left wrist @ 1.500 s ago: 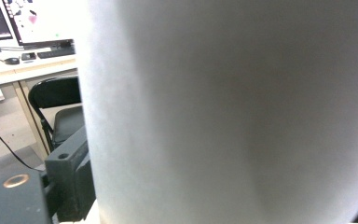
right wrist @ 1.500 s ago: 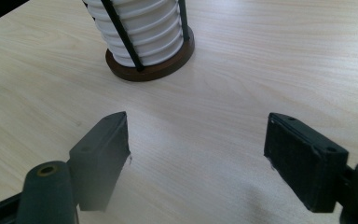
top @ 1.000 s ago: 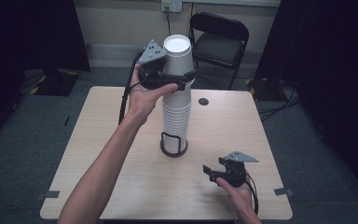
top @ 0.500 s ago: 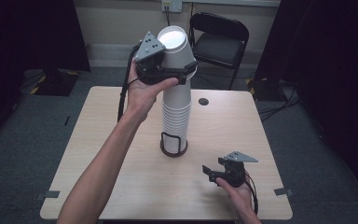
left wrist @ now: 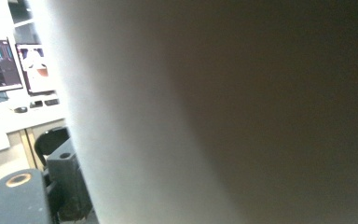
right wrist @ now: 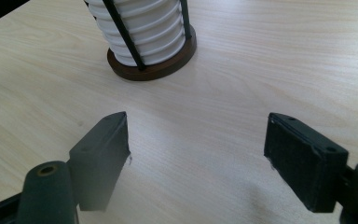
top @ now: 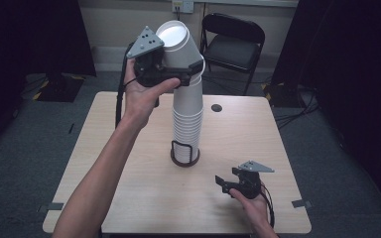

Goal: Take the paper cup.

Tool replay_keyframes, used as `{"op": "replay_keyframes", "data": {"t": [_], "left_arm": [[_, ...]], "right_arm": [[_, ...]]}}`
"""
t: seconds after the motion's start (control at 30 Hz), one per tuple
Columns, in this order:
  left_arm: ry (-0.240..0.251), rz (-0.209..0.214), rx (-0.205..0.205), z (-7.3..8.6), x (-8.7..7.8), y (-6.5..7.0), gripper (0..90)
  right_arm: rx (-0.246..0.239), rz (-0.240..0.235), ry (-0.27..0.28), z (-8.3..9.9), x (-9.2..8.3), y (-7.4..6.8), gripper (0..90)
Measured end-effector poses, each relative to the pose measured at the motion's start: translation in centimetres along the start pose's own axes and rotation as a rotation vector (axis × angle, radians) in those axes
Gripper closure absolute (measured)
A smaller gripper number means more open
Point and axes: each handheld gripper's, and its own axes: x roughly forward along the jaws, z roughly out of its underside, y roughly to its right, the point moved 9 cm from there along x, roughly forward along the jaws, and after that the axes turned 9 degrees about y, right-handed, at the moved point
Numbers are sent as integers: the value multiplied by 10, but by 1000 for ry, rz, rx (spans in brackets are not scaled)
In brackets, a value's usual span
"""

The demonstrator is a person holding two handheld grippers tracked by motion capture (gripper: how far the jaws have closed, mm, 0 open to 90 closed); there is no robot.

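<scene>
A pale, light-grained rectangular wooden desk (top: 104, 163) carries a tall stack of white, smooth-walled, tapered paper cups (top: 186, 124). The stack stands upright near the desk's middle inside a small round dark-brown holder with thin black wire uprights (top: 184, 153); in the right gripper view the cups' rolled rims show as close white ridges behind the wires (right wrist: 142, 28), above the holder's flat wooden base (right wrist: 168, 63).

The left tool (top: 171, 67), black with a grey three-cornered plate on top, is held high above the desk in the person's left hand (top: 141, 94). Its jaws are pressed against the wall of the topmost white paper cup (top: 178, 44), which is tilted, its open mouth turned up and toward the camera, its lower end at the top of the stack; whether it has come free of the cup beneath cannot be told. In the left gripper view that cup's matte, curved white wall (left wrist: 223, 112) sits right against the lens, with one black jaw showing at the lower left.

The right tool (top: 233, 182), also black with a grey plate, rests low on the desk near its front right part, held by the right hand (top: 253, 203). Its jaws are spread wide and hold nothing; in its own view, bare wood lies between their flat, blocky black pads (right wrist: 105, 149), and the holder is well ahead of them.

A small dark round hole (top: 217, 107) is in the desk's far side. A black folding chair (top: 230, 42) stands beyond the desk on grey carpet.
</scene>
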Motion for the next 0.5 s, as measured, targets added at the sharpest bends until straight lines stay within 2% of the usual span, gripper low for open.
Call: {"op": "replay_keyframes", "data": {"t": [0.27,0.37,0.5], "left_arm": [[-20,-13,-17,-4,-20,-10,119],[-14,-9,-42,-4,-28,-13,119],[-41,-9,-35,3,-44,-20,119]], "right_arm": [[1,1,1,0,0,-1,218],[2,-1,-1,0,1,-1,219],[2,-2,-4,0,1,-2,218]]}}
